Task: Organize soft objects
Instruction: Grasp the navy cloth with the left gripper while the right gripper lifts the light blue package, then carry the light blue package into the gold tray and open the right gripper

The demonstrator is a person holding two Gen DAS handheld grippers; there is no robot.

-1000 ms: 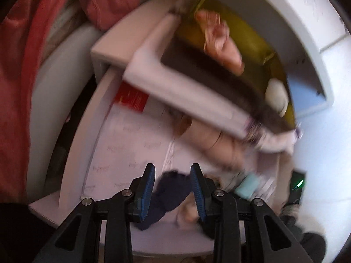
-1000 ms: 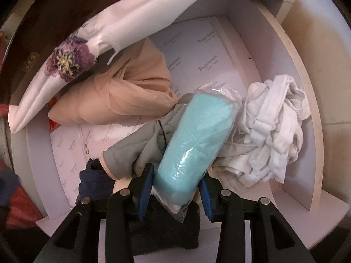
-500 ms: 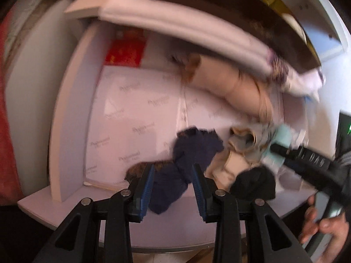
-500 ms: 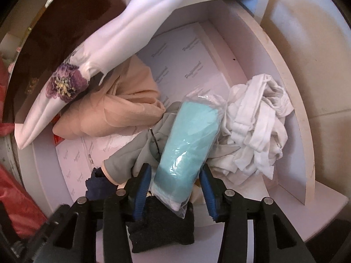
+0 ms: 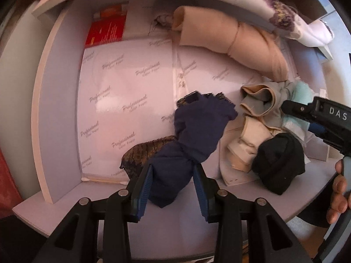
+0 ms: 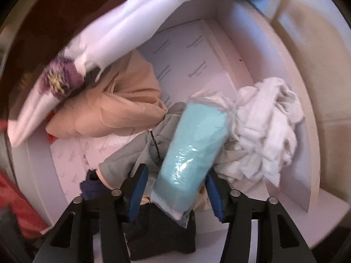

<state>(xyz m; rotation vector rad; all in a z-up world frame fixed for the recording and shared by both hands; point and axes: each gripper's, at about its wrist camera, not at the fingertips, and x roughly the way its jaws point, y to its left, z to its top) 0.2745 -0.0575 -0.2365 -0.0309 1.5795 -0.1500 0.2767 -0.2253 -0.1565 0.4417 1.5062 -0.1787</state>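
Note:
A white shelf compartment (image 5: pixel 54 109) lined with printed paper holds soft items. My left gripper (image 5: pixel 173 188) is open with its fingers on either side of a twisted navy cloth (image 5: pixel 193 135) at the shelf's front edge. My right gripper (image 6: pixel 175 188) is open around the near end of a turquoise roll in clear plastic (image 6: pixel 193 149); it is also in the left wrist view (image 5: pixel 324 118). A peach cloth (image 6: pixel 114 114), a grey garment (image 6: pixel 131 155), a white bundle (image 6: pixel 267 135) and a black cloth (image 5: pixel 280 162) lie around.
A white cloth with a purple flower (image 6: pixel 65 79) hangs from the shelf above. A red packet (image 5: pixel 105 28) stands at the back left. A red garment (image 6: pixel 17 201) hangs left of the unit. A tan wall (image 6: pixel 318 65) is on the right.
My left gripper moved forward so the navy cloth now sits between its fingers. My right gripper stayed around the turquoise roll, shifting slightly; its jaws look a little wider.

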